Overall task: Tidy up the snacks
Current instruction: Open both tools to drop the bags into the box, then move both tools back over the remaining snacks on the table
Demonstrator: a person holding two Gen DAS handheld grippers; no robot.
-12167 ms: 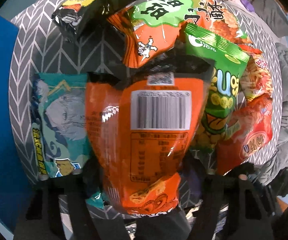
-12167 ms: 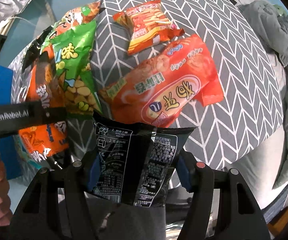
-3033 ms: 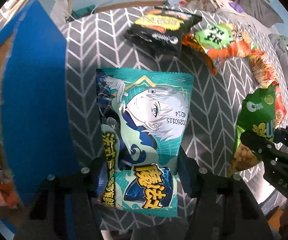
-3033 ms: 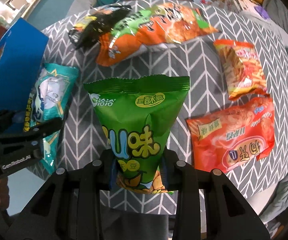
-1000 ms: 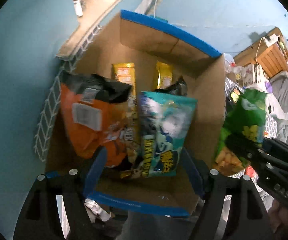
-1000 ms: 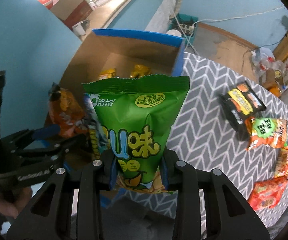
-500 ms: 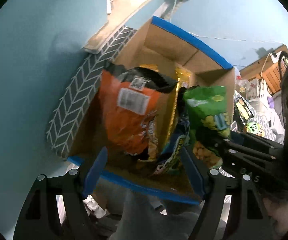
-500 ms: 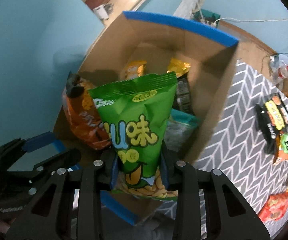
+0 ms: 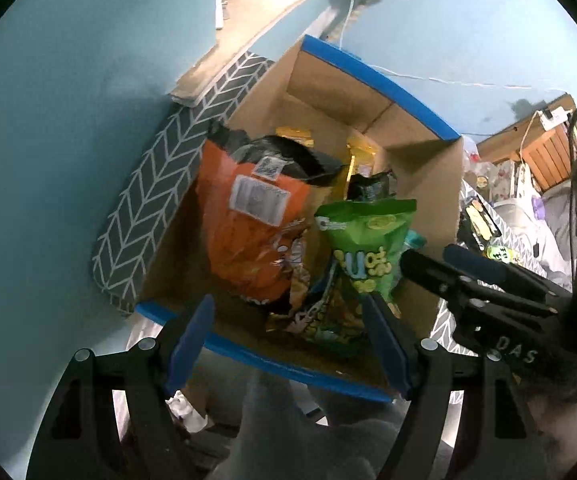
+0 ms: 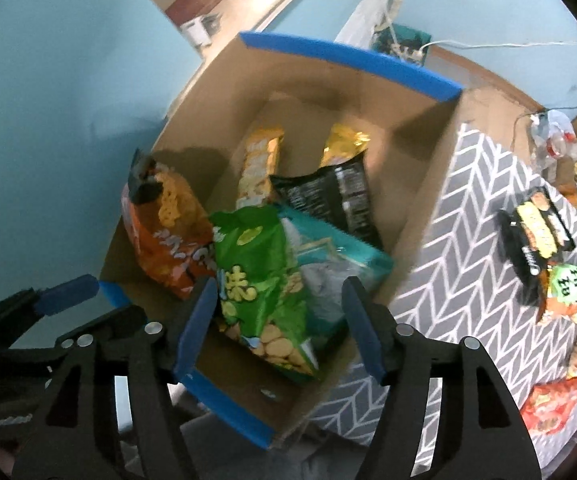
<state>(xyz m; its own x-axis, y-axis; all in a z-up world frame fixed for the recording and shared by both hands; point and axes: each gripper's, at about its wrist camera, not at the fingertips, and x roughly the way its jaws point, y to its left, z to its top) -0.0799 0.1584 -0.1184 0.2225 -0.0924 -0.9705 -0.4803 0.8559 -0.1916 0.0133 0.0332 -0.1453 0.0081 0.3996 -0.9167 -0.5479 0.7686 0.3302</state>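
Note:
A cardboard box [image 10: 352,60] with blue-taped rims holds several snack bags. The green snack bag [image 10: 264,292] lies loose inside it, on top of a teal bag [image 10: 340,268] and beside an orange bag [image 10: 168,232]. My right gripper [image 10: 279,324] hovers just above the green bag. Its jaws are opening and the pads are clear of the bag. My left gripper [image 9: 288,340] is open and empty over the box's [image 9: 368,76] near rim, with the orange bag [image 9: 256,220] and green bag [image 9: 364,248] beyond it. The right gripper [image 9: 428,256] reaches in from the right.
A black bag [image 10: 328,196] and two yellow packets [image 10: 260,160] sit deeper in the box. On the grey chevron cloth [image 10: 468,240] to the right lie a black snack bag [image 10: 536,232], an orange-green bag [image 10: 568,292] and a red bag [image 10: 548,408]. Light blue surfaces surround the box.
My right gripper carried the green bag over the box, opened its jaws and let it fall inside. The left gripper stayed open and drew slightly back from the box.

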